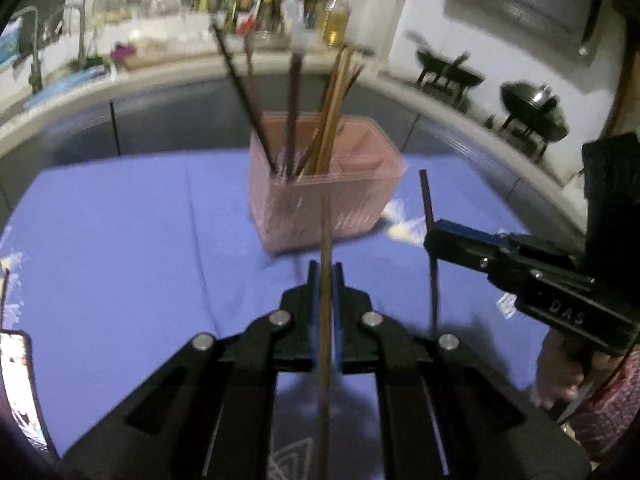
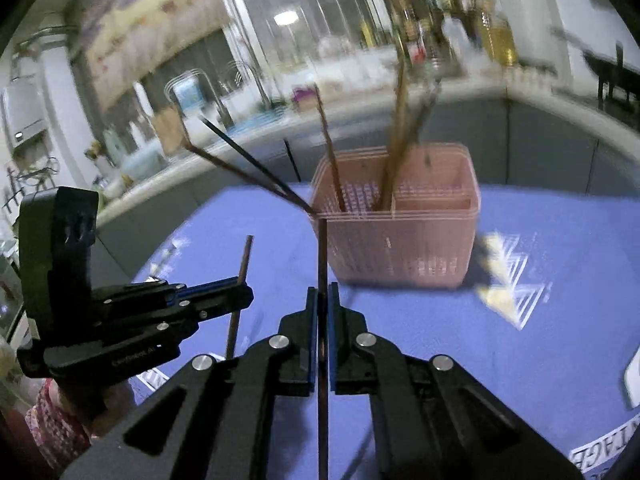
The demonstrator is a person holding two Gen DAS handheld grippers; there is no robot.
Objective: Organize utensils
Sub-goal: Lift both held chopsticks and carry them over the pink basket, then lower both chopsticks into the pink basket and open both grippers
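Both claws clenched, left claw (image 1: 326,276) on a brown chopstick (image 1: 326,232), right claw (image 2: 323,296) on a dark chopstick (image 2: 322,248), held upright, probably for dropping into the pink basket (image 1: 320,216).

The worktop (image 1: 120,240) wears a periwinkle-blue cloth, plain but for white and pale-yellow triangle line patterns (image 2: 516,280) at about three o'clock of the basket in the right wrist view. The utensil basket (image 1: 320,204) is translucent pink with a fine slotted grid on its walls. The chopsticks (image 1: 292,112) standing in it are black, dark brown and tan. The left claw (image 1: 326,280) is matte black with blue pads and silver rivets, clamped on a light-brown chopstick (image 1: 325,340). The right claw (image 2: 323,300) has the same black, blue and silver, pinching a dark reddish-brown chopstick (image 2: 322,400). At five o'clock in the left wrist view, a sleeve (image 1: 608,412) shows a red-and-white print.
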